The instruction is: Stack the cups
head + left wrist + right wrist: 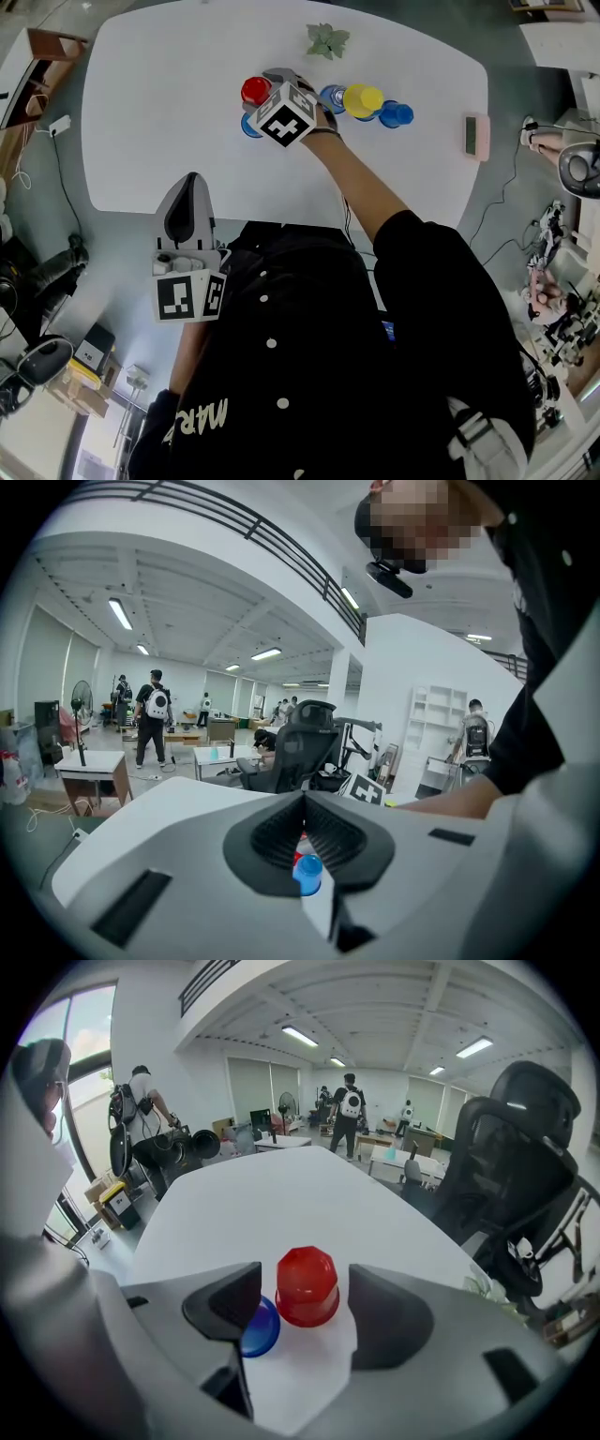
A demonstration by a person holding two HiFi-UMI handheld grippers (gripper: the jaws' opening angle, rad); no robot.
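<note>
— So, where does the right gripper stand?

— Out over the white table, on a stretched arm. Its claw is wide. The red cup stands upside down on the table, right in the gap at the pad tips. A strip of table shows on each side of it, so neither pad touches it.

— Anything beside that cup?

— A blue cup, just to its left and nearer the gripper. The left pad hides part of it, and whether the two cups touch I cannot tell.

— And the other cups?

— From the head view they run in a short row further right. A yellow cup stands in the middle, with a second blue cup at its left and a third blue cup at its right. All are close together, and the gripper's marker cube covers the stretch between them and the red one.

— What about the left gripper?

— It is held back off the table's near edge, close to the person's body. Its pads meet at the tips and carry nothing. Through the narrow slit below the tips, a bit of blue and red shows from far off.

— Other things on the table?

— A small green plant lies beyond the cups. A flat pink object lies near the right edge, well apart from them.
</note>
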